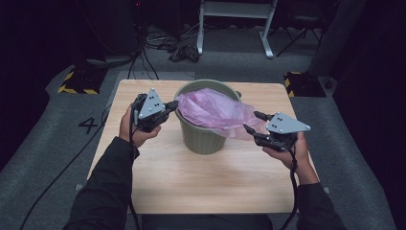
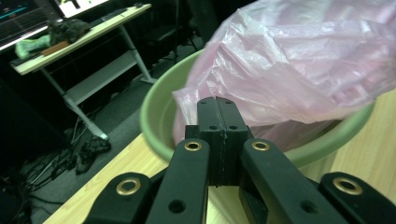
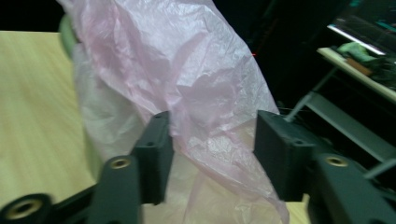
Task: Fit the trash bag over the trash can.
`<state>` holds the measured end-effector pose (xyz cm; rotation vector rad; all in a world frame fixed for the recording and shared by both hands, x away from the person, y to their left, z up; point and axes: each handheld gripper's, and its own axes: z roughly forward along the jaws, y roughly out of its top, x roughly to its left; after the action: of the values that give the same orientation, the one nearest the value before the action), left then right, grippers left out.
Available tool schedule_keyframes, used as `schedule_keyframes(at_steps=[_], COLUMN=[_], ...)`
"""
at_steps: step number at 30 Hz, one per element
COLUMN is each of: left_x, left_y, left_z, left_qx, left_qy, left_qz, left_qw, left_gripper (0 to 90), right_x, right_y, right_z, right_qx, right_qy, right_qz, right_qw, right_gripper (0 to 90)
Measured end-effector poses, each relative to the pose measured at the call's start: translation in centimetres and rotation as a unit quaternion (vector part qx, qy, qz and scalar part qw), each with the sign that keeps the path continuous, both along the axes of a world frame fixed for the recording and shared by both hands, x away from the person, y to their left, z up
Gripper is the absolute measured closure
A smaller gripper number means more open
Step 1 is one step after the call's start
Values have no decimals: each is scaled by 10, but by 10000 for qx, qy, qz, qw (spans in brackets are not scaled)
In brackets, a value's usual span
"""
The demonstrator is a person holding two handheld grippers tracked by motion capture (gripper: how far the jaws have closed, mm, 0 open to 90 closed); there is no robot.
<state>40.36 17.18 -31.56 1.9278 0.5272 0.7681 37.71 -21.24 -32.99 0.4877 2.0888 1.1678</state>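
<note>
Bag-fitting step, by the look of it: you're getting the pink plastic bag (image 1: 215,111) lined into the green bin (image 1: 201,136), mid-table.

High view: bag sits in the bin mouth and spills over the rim on your right side. Left gripper (image 1: 171,104) is at the bin's left rim; right gripper (image 1: 256,121) is by the overhanging film.

Left gripper view: jaws fully closed, pads together, tips right at the bag's edge (image 2: 280,74) over the bin rim (image 2: 156,126). Can't tell if any film is pinched.

Right gripper view: jaws spread approx halfway, film (image 3: 196,107) hanging between them, pads not pressing it.

Next, I'd judge: close the right on that loose flap, then pull it out and down over the rim w/o tearing.
</note>
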Motion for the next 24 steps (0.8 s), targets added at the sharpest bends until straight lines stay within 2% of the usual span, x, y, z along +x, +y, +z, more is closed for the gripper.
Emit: schedule_keyframes(at_steps=[3, 5, 7, 8, 9, 10, 12, 14, 16, 19, 22, 24], left_x=[0, -1, -3, -4, -5, -6, -8, -12, -16, -25, -33, -39], left_y=[6, 8, 8, 8, 7, 7, 6, 6, 5, 3, 1, 0], left_z=[0, 1, 1, 1, 1, 1, 1, 1, 1, -1, -3, -6], left_qx=[-116, -189, -192, -211, -210, -217, -231, -261, -297, -279, -440, -594], left_qy=[46, 50, 30, 31, 22, 24, 24, -11, -17, -60, 51, 69], left_qz=[-14, -21, -29, -32, -4, -15, -36, -90, -122, -237, -212, -292], left_qw=[9999, 9998, 9998, 9998, 9998, 9998, 9997, 9996, 9995, 9993, 9988, 9978], left_gripper=[900, 900, 900, 900, 900, 895, 841, 821, 695, 621, 475, 394], right_x=[-1, -1, -2, -2, -2, -2, -2, -2, -3, -3, -4, -4], right_y=[1, 3, 6, 8, 10, 10, 13, 15, 16, 18, 21, 22], right_z=[0, 1, 2, 2, 3, 4, 6, 9, 12, 16, 18, 19], right_qx=[4, -50, -151, -202, -227, -228, -236, -203, -180, -180, -202, -190], right_qy=[37, 39, 16, 22, 6, -15, -53, -75, -97, -108, -102, -85], right_qz=[123, 239, 277, 259, 295, 370, 369, 380, 385, 367, 374, 397], right_qw=[9999, 9997, 9995, 9995, 9993, 9991, 9990, 9990, 9990, 9991, 9990, 9990], right_gripper=[396, 419, 480, 537, 642, 673, 779, 848, 891, 900, 900, 900])
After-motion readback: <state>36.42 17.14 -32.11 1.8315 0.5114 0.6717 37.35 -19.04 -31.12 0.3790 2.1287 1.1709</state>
